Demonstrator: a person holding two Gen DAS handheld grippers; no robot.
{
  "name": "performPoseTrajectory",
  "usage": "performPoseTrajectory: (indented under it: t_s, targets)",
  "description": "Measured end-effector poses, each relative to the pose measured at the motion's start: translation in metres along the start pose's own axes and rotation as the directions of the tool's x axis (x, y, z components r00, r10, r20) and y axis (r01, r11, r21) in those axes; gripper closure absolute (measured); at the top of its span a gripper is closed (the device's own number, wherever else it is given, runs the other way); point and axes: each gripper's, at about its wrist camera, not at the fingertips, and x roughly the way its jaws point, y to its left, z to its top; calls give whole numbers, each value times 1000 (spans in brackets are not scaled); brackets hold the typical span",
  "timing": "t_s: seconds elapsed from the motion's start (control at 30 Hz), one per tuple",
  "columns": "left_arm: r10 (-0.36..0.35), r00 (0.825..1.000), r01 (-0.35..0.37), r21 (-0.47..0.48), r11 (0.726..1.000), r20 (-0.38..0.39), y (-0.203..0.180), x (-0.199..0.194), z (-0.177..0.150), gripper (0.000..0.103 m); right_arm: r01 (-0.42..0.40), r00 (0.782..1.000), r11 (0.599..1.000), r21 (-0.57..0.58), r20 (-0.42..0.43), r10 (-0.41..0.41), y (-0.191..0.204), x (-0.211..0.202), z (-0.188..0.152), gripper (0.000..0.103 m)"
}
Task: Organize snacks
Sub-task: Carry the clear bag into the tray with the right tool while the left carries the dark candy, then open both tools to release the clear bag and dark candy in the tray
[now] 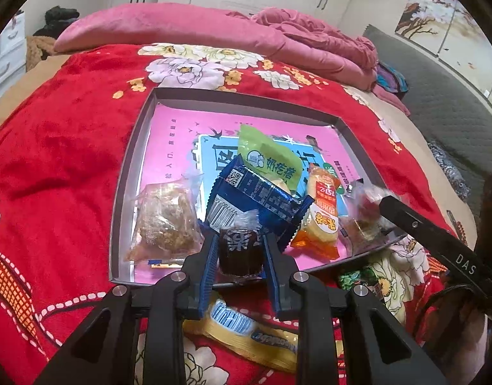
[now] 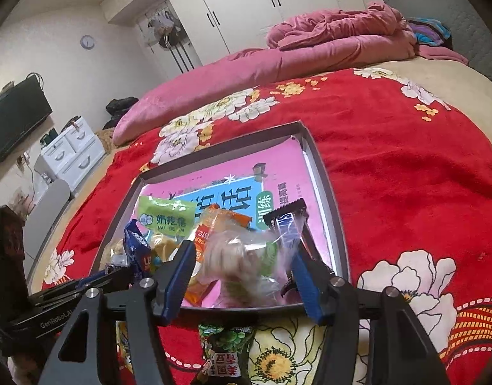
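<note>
A shallow grey tray (image 1: pixel 130 166) with a pink printed floor lies on the red floral blanket. In it are a clear bag of brown snack (image 1: pixel 164 224), a blue packet (image 1: pixel 262 195), a green packet (image 1: pixel 268 157) and an orange packet (image 1: pixel 319 221). My left gripper (image 1: pixel 239 240) hangs over the tray's near edge, shut on a small dark wrapped sweet (image 1: pixel 241 253). My right gripper (image 2: pixel 244 250) is over the tray's (image 2: pixel 329 192) near right part. Its jaws stand apart around a blurred clear packet (image 2: pixel 242 263) with white and green contents, and the pads do not press it.
On the blanket in front of the tray lie a yellow packet (image 1: pixel 242 337) and a green packet (image 2: pixel 226 346). A dark packet with a serrated edge (image 2: pixel 287 213) lies in the tray. A pink quilt (image 2: pixel 310 54) is heaped at the far side. A white drawer unit (image 2: pixel 69 154) stands at the left.
</note>
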Motion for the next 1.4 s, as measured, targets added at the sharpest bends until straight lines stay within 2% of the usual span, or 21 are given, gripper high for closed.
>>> performPoseTrajectory:
  t_s: [0.37,0.47,0.53,1.03,1.4]
  targets:
    - [2,1000,-2,-6,1000,25,1,-9,0,48,2,1000,1000,15,26,-2,-4,-10,2,36]
    - [-10,1000,10,-15,1000,25,3,-10,1,43,0,1000,1000,19,31,-1,-5,-12,2,35]
    - [-21,999,21,-22,1000,26,4,-12,1,36,0,999,1000,19,34,-1,-5,-13,2,34]
    - [-29,999,30,-26,999,44,4,-26,-4,33,-10,999,1000,9,53,9,-8,-24,2,33]
    - [-34,999,35,-27,999,32,3,-44,-22,33,-17,998,1000,-5,52,17,-9,-39,-5,31]
